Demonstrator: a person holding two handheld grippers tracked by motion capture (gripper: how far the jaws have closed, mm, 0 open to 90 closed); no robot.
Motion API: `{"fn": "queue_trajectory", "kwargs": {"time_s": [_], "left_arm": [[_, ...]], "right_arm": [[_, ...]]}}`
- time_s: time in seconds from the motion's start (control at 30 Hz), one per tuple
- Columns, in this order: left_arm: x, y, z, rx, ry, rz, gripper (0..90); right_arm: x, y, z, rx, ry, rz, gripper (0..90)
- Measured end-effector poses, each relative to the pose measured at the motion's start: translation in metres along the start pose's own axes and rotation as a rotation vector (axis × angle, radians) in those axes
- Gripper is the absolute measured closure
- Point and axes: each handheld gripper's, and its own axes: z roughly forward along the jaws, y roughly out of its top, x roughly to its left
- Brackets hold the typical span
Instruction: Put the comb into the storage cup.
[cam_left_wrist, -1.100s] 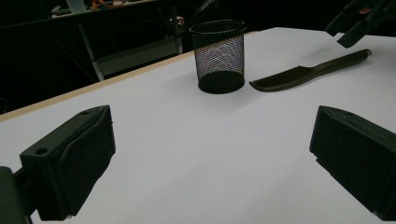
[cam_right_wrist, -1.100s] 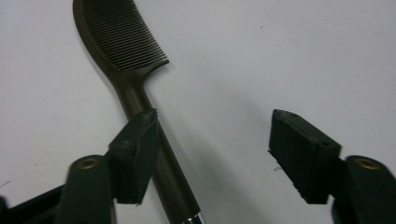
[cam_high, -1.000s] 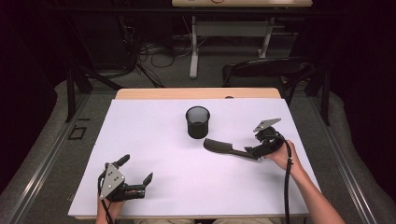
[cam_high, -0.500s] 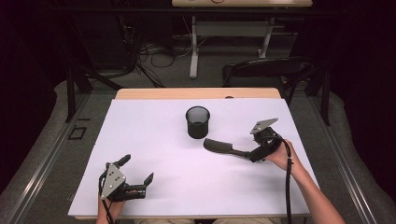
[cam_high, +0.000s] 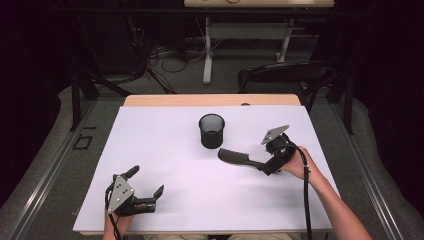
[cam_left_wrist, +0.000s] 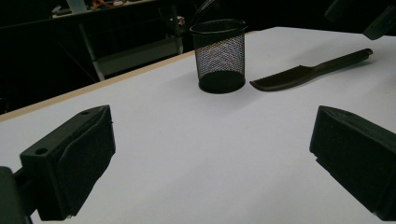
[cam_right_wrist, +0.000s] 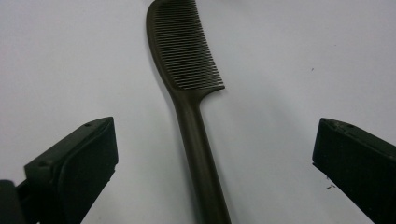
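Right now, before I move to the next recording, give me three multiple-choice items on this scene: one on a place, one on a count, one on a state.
1. Where does the comb lie?
A. inside the mesh cup
B. flat on the white table, beside the mesh cup
C. on the floor

2. How many mesh cups stand on the table?
A. one
B. two
C. three

3. How do the jaws of the right gripper stand?
A. shut on the comb's handle
B. shut with nothing between them
C. open, either side of the comb's handle

Answers:
1 B: the high view shows the comb flat on the table, just right of the mesh cup.
2 A: a single black cup stands near the middle.
3 C: the right gripper view shows both pads well clear of the handle; the jaws have just been opening.
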Motion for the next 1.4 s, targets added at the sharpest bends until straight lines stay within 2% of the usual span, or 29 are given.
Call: {"fn": "queue_trajectory", "kwargs": {"time_s": [0.23,0.57,0.73,0.87,1.13,1.27,1.4], "left_arm": [[-0.001,0.0,0.001,0.001,-0.002,0.002,0.2],[-0.001,0.0,0.0,0.0,0.001,-0.002,0.2],[-0.001,0.0,0.0,-0.001,-0.002,-0.003,0.2],[-0.001,0.0,0.0,0.0,-0.001,0.0,0.2],[-0.001,0.0,0.0,-0.002,0.0,0.001,0.2],[0.0,0.0,0.0,0.001,-0.002,0.001,0.2],[-0.001,0.0,0.001,0.002,-0.002,0.001,0.2]], "right_arm": [[0.002,0.004,0.002,0.013,0.017,-0.052,0.0],[0.0,0.007,0.007,0.038,0.035,-0.064,0.0],[0.001,0.009,0.008,0.051,0.045,-0.056,0.0],[0.001,0.012,0.009,0.072,0.055,-0.077,0.0],[0.004,0.018,0.016,0.109,0.076,-0.089,0.0],[0.005,0.02,0.019,0.131,0.083,-0.114,0.0],[0.007,0.022,0.021,0.15,0.111,-0.135,0.0]]}}
